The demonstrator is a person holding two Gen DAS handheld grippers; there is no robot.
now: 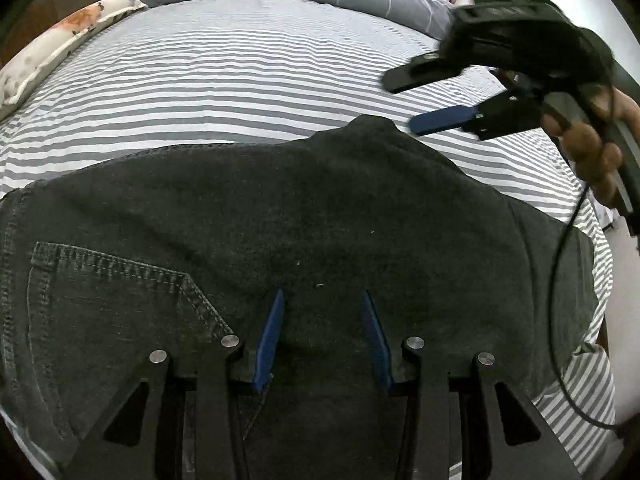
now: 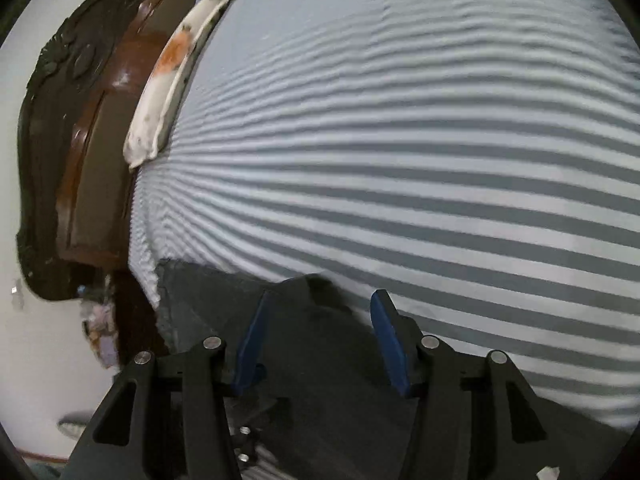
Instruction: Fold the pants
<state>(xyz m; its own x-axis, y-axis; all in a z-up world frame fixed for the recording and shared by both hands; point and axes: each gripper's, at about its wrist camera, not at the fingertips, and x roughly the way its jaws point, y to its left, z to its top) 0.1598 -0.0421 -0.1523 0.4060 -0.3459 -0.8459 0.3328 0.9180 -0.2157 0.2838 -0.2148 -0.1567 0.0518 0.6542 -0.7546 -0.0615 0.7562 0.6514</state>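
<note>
Dark pants [image 1: 280, 220] are lying flat on the striped bed sheet [image 1: 240, 68], and both of your grippers are released.

Left wrist view: your left gripper [image 1: 323, 300] is hovering over the pants, jaws apart, gripping nothing; your right gripper [image 1: 400, 104] is hanging at two o'clock, also parted and empty.
Right wrist view: the right gripper [image 2: 320, 300] is standing open above the pants' edge [image 2: 304, 320] at six o'clock; the pillow [image 2: 168, 80] is lying at ten o'clock.

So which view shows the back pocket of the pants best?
The left wrist view: the back pocket and its stitching lie in plain sight on the pants. The right wrist view catches only a blurred dark corner of the pants, no pocket.
</note>
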